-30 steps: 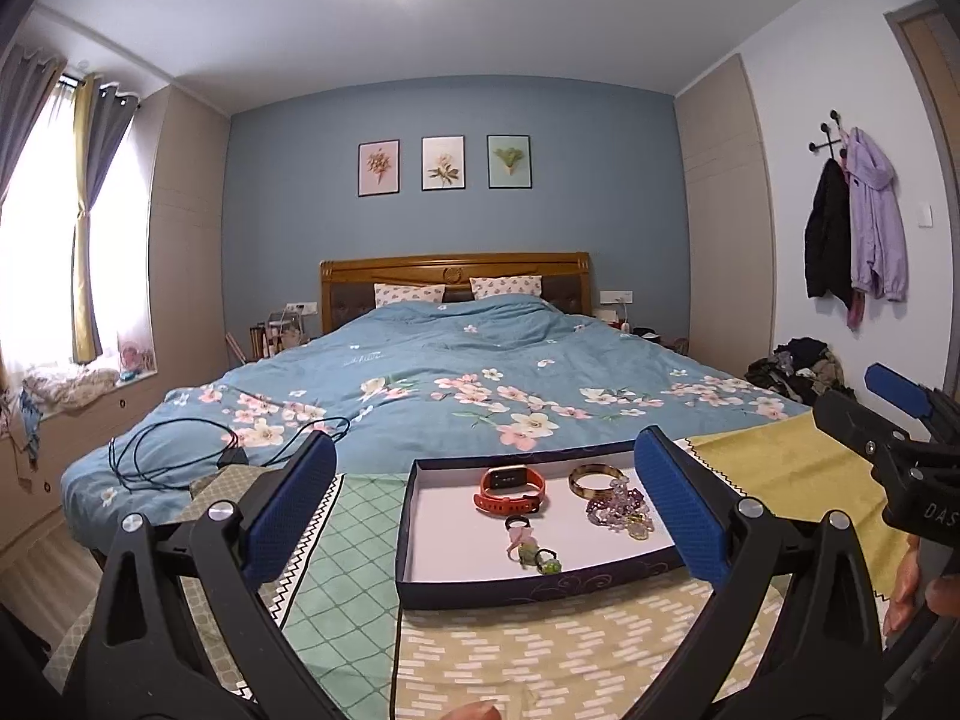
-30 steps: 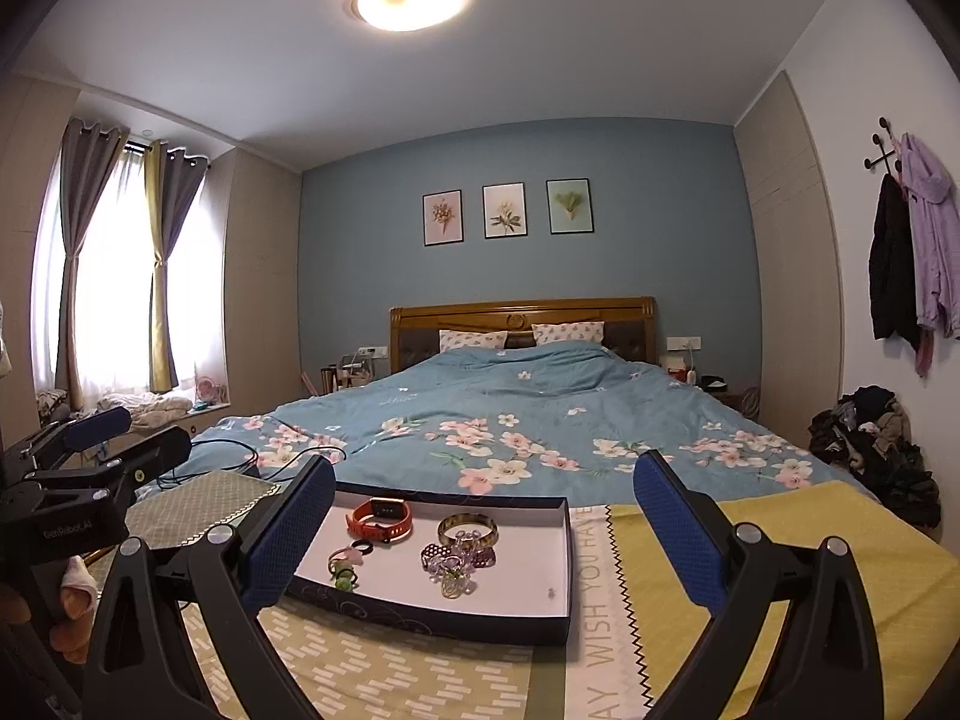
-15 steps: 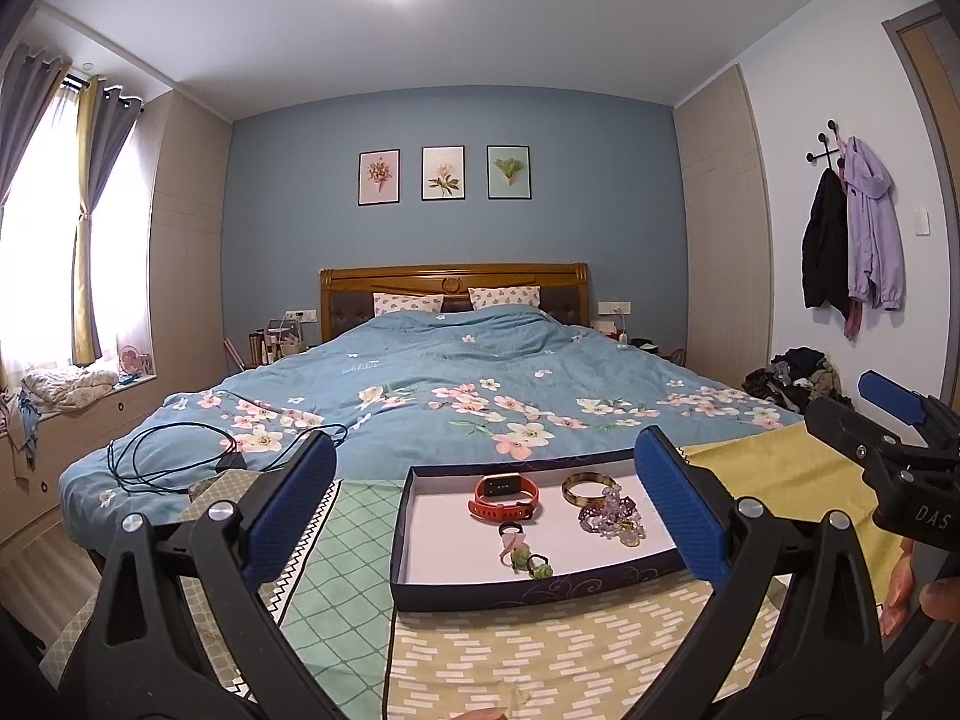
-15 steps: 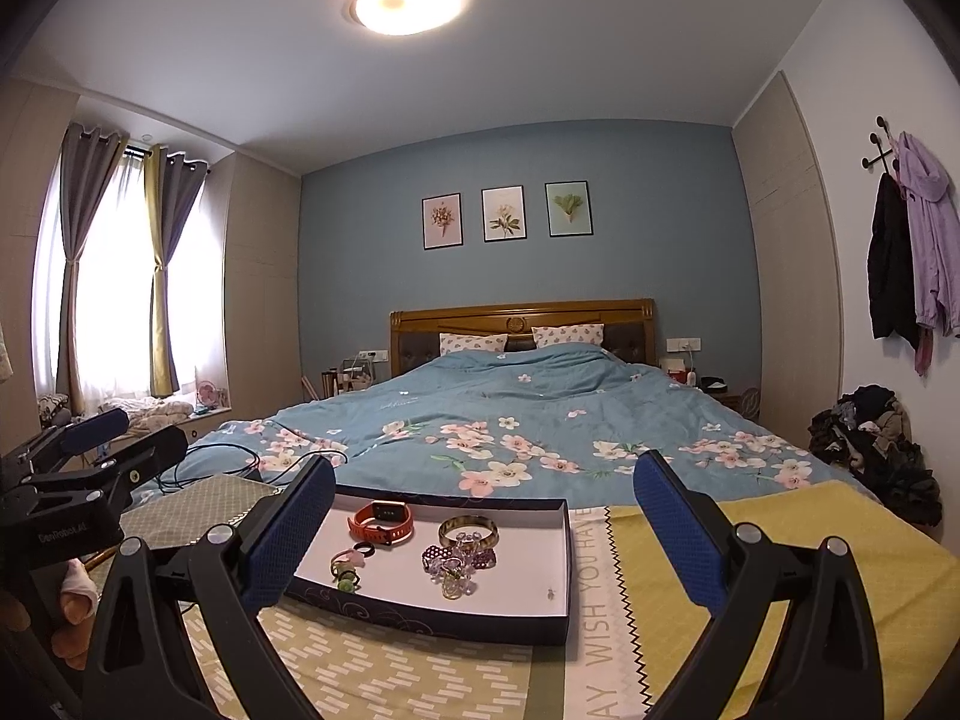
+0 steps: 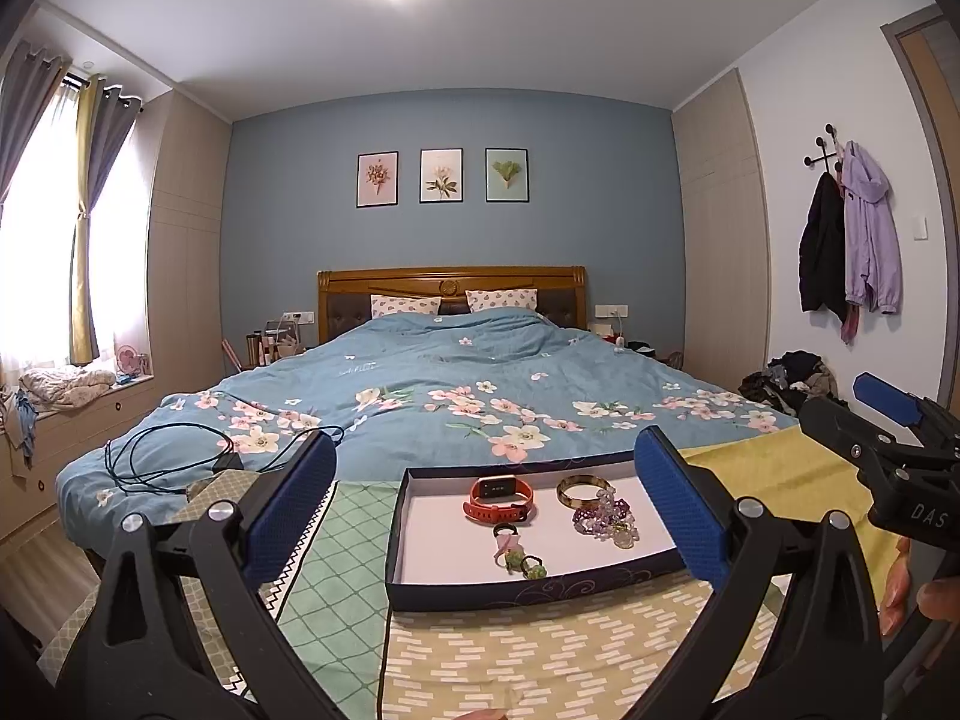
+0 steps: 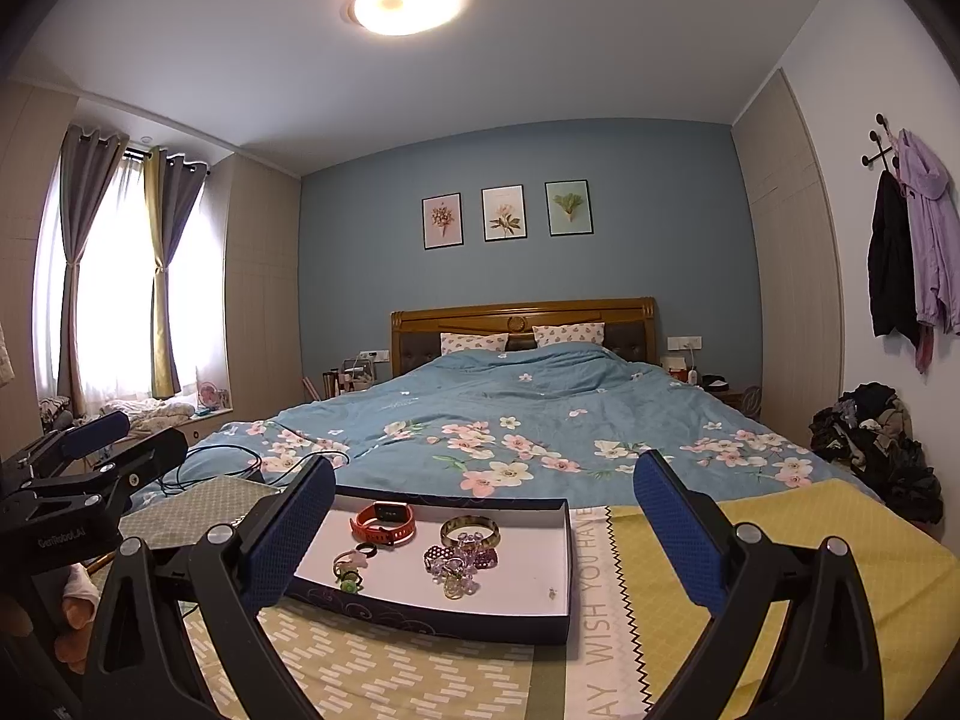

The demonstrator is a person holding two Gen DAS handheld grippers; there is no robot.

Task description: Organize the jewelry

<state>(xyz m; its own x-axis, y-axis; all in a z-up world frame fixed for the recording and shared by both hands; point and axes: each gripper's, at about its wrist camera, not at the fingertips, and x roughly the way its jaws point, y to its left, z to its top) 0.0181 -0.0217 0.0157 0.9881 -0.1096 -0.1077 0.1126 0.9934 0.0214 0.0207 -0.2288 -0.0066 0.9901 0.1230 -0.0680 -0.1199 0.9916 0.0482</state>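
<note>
Bedspread ahead of my wide-open left gripper [image 5: 485,509] and right gripper [image 6: 483,531] carries the tray [image 5: 528,587], long axis crosswise to the fingers.

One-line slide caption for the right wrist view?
Open right claw faces a shallow box holding an orange watch, bangle and beads on the bed.

At my 9 o'clock in the right wrist view, the left gripper [image 6: 90,456] body reads "GenRobot.AI". At 3 o'clock in the left wrist view, the right gripper [image 5: 864,414] body shows "DAS", cut off. On the cloth [image 6: 600,600], at 5 o'clock, I read "WISH YOU HAVE" and part of "AY".
</note>
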